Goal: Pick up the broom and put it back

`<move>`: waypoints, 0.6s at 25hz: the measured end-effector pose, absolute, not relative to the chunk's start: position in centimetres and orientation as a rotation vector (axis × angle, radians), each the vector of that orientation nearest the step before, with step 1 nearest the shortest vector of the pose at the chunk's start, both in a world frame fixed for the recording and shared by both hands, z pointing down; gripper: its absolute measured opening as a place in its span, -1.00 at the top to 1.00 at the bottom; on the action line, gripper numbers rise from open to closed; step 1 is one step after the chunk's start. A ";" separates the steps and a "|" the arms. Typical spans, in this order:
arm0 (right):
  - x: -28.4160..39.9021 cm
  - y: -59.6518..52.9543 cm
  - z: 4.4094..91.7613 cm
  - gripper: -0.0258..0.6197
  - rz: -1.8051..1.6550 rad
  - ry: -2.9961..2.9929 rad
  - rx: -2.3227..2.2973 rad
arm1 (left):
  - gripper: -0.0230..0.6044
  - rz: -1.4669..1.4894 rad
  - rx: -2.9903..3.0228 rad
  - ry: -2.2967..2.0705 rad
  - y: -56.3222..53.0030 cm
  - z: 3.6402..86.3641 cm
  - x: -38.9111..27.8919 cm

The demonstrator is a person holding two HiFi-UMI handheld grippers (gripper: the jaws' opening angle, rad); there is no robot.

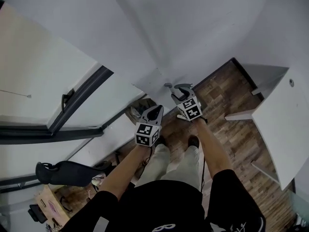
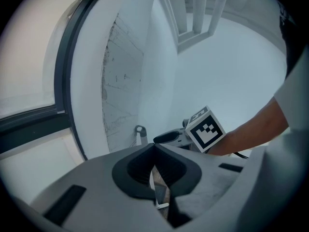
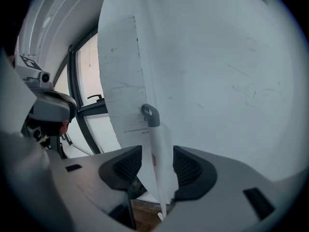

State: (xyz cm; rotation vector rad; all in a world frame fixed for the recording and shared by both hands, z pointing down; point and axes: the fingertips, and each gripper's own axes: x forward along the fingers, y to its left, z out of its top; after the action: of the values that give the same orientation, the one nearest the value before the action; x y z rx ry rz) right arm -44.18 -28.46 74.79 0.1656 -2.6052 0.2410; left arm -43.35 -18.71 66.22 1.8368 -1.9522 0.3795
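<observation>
Centre frame, the right gripper [image 3: 155,167] stands released, jaws apart around the broom [image 3: 157,141]; the left gripper [image 2: 155,151], just left, is clenched empty.

White, grey-capped broom [image 3: 158,158] stands against the wall [image 3: 231,81].

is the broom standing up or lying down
Standing up: the broom rises near-vertical against the wall, loop end on top, its handle between the right gripper's open jaws.
</observation>
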 end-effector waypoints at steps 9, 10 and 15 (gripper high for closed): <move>-46.0 -28.2 76.4 0.32 0.261 -2.569 0.091 | 0.87 0.348 1.725 -2.017 -17.0 66.9 -44.7; -46.3 -28.2 76.5 0.32 0.259 -2.566 0.084 | 0.87 0.346 1.715 -2.026 -16.8 66.9 -44.8; -47.2 -28.3 77.3 0.32 0.250 -2.535 0.066 | 0.87 0.331 1.660 -2.074 -15.9 66.7 -45.7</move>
State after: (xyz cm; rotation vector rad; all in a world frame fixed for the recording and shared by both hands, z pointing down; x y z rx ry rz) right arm -47.19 -28.32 77.32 0.0664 -2.5349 0.2497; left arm -45.73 -15.94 66.69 1.6604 -2.0740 0.3312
